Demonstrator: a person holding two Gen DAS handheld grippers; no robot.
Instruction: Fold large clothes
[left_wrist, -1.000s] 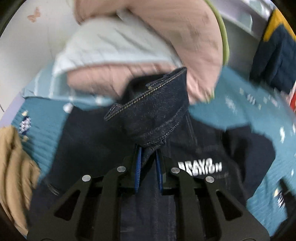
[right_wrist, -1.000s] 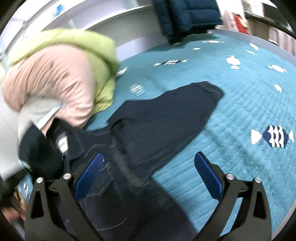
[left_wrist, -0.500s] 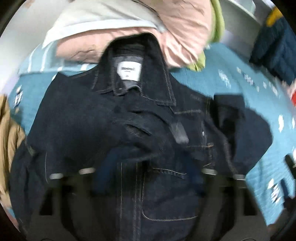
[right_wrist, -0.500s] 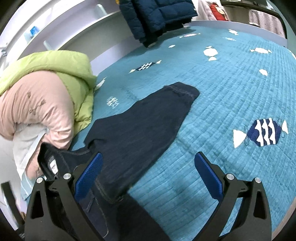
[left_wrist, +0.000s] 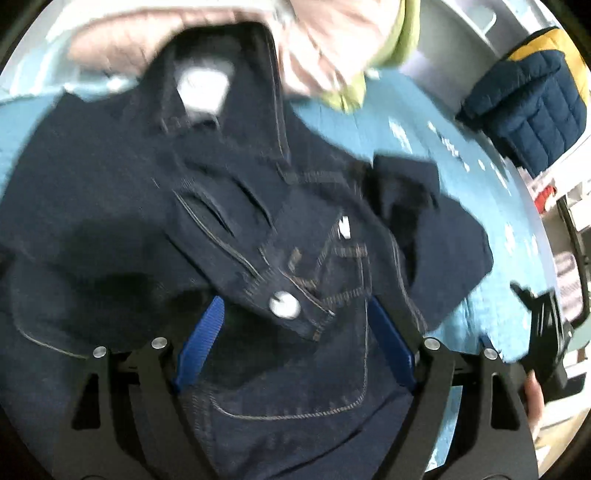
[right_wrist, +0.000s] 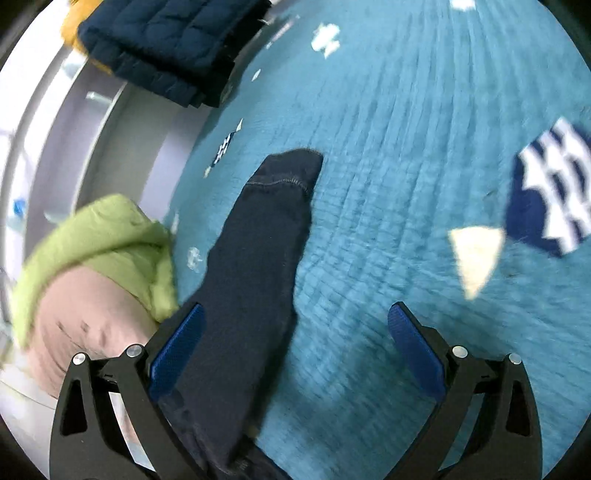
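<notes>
jacket: matt dark denim, tan stitching | bedspread: ribbed quilted cloth | pads: textured blue

A home bedroom: teal fish-patterned quilt, piled bedding, and a folded navy puffer jacket.

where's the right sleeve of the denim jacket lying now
In the right wrist view the sleeve stretches out flat on the teal quilt, running away from the camera just right of the green and pink bedding pile.

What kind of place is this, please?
Probably a bedroom: the denim jacket lies on a teal quilted bedspread with fish prints, beside a pile of pink and green bedding and a folded navy puffer jacket.
</notes>
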